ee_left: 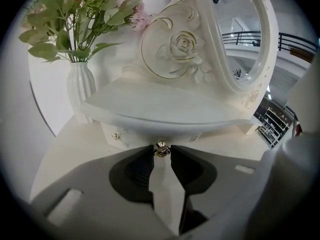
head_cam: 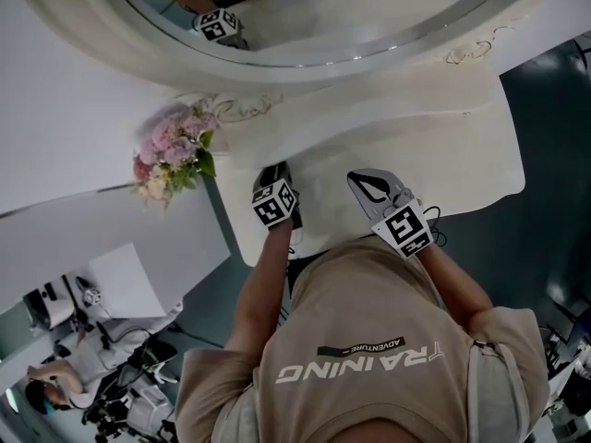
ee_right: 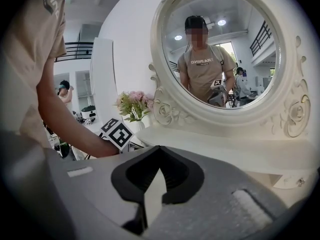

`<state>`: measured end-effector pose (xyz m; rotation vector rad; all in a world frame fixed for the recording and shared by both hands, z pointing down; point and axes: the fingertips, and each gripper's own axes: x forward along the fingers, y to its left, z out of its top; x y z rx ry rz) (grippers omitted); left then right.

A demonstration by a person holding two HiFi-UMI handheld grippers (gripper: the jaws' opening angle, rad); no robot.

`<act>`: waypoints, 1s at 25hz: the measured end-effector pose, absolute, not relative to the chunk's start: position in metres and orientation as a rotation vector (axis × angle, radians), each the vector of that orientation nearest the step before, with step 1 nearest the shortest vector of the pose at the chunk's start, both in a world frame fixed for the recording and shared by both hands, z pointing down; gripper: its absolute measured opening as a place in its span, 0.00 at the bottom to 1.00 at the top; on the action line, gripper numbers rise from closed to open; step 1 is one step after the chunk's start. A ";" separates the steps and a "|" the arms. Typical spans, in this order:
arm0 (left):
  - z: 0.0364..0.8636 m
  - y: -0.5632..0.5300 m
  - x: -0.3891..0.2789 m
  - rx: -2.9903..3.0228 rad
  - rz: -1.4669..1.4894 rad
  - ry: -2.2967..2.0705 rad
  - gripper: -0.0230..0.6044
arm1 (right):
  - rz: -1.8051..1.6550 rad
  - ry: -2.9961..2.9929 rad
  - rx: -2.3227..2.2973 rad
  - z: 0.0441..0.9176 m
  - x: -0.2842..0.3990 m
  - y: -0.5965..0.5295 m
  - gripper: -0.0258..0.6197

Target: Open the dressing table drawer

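The white dressing table (head_cam: 443,155) carries an oval mirror (head_cam: 314,17) on a raised shelf (ee_left: 165,106). Under the shelf sits a small drawer front (ee_left: 142,135) with a brass knob (ee_left: 161,148). My left gripper (ee_left: 161,152) points down at that knob, which fills the gap between the two fingertips, and both tips touch it. In the head view the left gripper (head_cam: 275,178) is at the table's front left edge. My right gripper (head_cam: 365,183) hovers over the tabletop to its right. Its jaws (ee_right: 156,154) meet at the tips with nothing between them.
A white vase of pink flowers (ee_left: 80,79) stands on the table's left end, close to the left gripper. A second small knob (ee_left: 116,136) sits left of the gripped one. The person's arm (ee_right: 65,129) crosses the right gripper view. A wall (head_cam: 74,109) borders the table's left.
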<state>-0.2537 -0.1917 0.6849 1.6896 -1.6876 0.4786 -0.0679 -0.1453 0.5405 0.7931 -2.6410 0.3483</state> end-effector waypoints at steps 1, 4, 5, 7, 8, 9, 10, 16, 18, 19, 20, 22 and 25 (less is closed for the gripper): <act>0.685 -0.191 -0.253 1.693 0.487 -1.687 0.24 | 0.350 -2.637 0.796 0.542 -0.067 -0.145 0.04; 0.684 -0.186 -0.251 1.694 0.519 -1.684 0.22 | 0.353 -2.632 0.797 0.544 -0.065 -0.143 0.04; 0.684 -0.183 -0.250 1.692 0.521 -1.682 0.22 | 0.352 -2.633 0.796 0.544 -0.065 -0.144 0.04; 0.684 -0.178 -0.249 1.688 0.523 -1.679 0.22 | 0.349 -2.639 0.794 0.545 -0.066 -0.144 0.04; 0.685 -0.175 -0.248 1.687 0.525 -1.680 0.22 | 0.347 -2.642 0.793 0.545 -0.066 -0.144 0.04; 0.685 -0.173 -0.247 1.685 0.526 -1.680 0.22 | 0.344 -2.644 0.791 0.545 -0.067 -0.144 0.04; 0.684 -0.171 -0.246 1.684 0.528 -1.681 0.22 | 0.340 -2.647 0.790 0.545 -0.067 -0.144 0.04; 0.685 -0.162 -0.244 1.679 0.540 -1.673 0.22 | 0.335 -2.653 0.778 0.545 -0.069 -0.138 0.04; 0.685 -0.160 -0.243 1.681 0.544 -1.671 0.22 | 0.333 -2.656 0.780 0.544 -0.067 -0.136 0.04; 0.685 -0.159 -0.242 1.682 0.547 -1.671 0.22 | 0.330 -2.657 0.782 0.545 -0.066 -0.136 0.04; 0.685 -0.158 -0.242 1.683 0.548 -1.671 0.22 | 0.329 -2.657 0.785 0.545 -0.065 -0.135 0.04; 0.685 -0.154 -0.241 1.685 0.553 -1.669 0.22 | 0.328 -2.653 0.791 0.545 -0.063 -0.132 0.04; 0.686 -0.146 -0.238 1.688 0.563 -1.656 0.22 | 0.334 -2.649 0.801 0.546 -0.060 -0.128 0.04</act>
